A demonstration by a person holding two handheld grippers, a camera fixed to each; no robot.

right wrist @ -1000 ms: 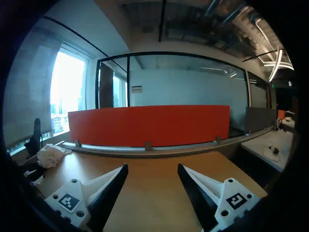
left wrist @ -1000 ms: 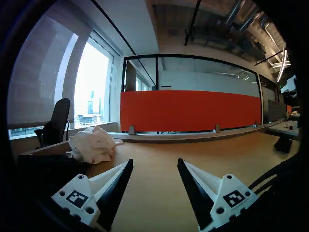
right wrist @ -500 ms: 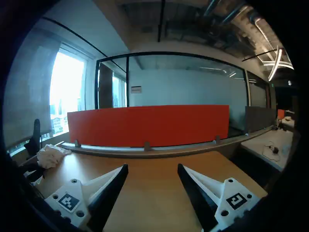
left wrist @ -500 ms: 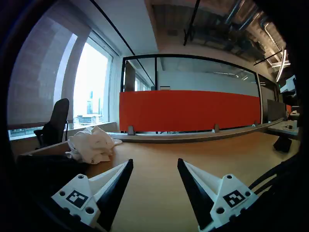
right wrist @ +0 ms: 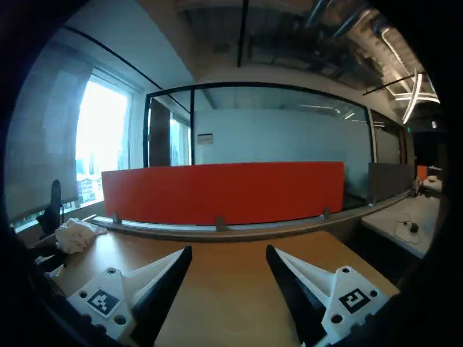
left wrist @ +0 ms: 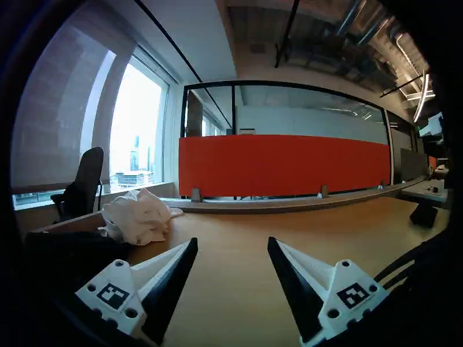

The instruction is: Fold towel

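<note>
Two sets of fingers spread apart, gripping nothing: left gripper (left wrist: 231, 239), right gripper (right wrist: 228, 247), both low over the desk (left wrist: 243, 283). Towel (left wrist: 139, 217) lies crumpled at the far-left corner, near the window-side edge, well apart from both. Open wood lies ahead to the partition (left wrist: 283, 165) along the far edge.
</note>
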